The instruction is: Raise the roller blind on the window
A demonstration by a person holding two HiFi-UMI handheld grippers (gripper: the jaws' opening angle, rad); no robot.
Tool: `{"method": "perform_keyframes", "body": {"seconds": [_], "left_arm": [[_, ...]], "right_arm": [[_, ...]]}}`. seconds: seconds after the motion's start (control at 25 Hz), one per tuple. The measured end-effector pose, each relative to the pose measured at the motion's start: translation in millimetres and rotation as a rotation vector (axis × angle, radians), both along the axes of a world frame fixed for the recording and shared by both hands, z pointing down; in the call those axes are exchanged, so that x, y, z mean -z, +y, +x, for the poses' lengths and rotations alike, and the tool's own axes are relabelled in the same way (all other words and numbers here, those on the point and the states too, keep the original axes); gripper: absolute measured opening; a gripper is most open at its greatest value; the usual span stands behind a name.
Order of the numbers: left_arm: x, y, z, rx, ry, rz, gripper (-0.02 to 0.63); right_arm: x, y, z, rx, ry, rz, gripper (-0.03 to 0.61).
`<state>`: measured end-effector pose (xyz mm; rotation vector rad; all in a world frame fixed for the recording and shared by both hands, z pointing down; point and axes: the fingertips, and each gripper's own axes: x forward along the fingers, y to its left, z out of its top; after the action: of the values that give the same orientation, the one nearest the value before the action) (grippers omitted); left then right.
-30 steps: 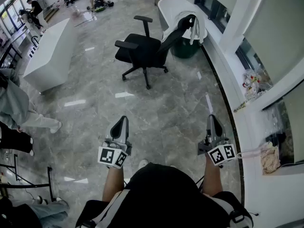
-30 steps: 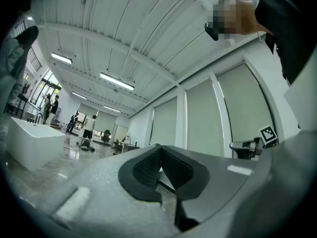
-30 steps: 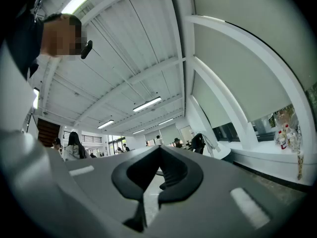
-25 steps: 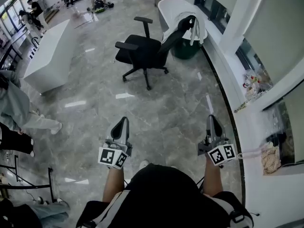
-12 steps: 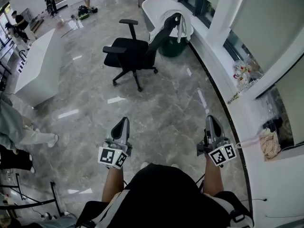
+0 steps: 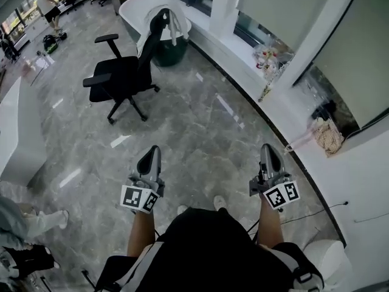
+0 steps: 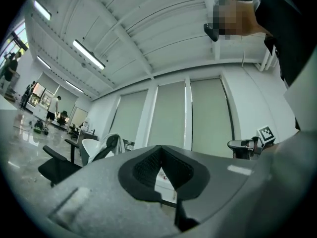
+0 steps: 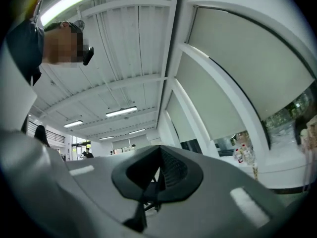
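Pale grey-green roller blinds (image 6: 285,5) hang lowered over the windows along the white wall at the right, with a second blind (image 6: 364,59) nearer. In the left gripper view the same blinds (image 7: 171,115) stand ahead between white pillars. The right gripper view shows one blind (image 8: 247,68) to the right, with glass bare below it. My left gripper (image 6: 151,154) and right gripper (image 6: 267,152) are held low in front of my body, both shut with nothing in them. Their jaws meet in the left gripper (image 7: 159,148) and right gripper (image 8: 159,148) views. Both are well short of the window.
A black office chair (image 6: 121,78) stands on the marble floor at the upper left, beside a white curved counter (image 6: 140,8) draped with cloth. On the white windowsill (image 6: 292,120) sit bottles (image 6: 267,56) and a beige bag (image 6: 328,135). People stand far off at the left.
The whole view has swung toward the window wall: the chair slid to the left of the picture and the blinds came nearer. Both grippers stayed shut in front of my body.
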<state>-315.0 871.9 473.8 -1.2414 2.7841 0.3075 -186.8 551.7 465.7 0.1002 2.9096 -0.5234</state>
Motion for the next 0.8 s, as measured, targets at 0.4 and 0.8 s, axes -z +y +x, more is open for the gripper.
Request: {"method": "perform_keyframes", "body": {"seconds": [0.4, 0.8], "left_arm": [[-5, -93, 2, -0.190, 0.016, 0.013, 0.000], [0, -205, 27, -0.309, 0.059, 0.071, 0.000]], "right_arm": [[0, -67, 62, -0.205, -0.002, -0.007, -0.002], [4, -165, 112, -0.317, -0.028, -0.022, -0.002]]}}
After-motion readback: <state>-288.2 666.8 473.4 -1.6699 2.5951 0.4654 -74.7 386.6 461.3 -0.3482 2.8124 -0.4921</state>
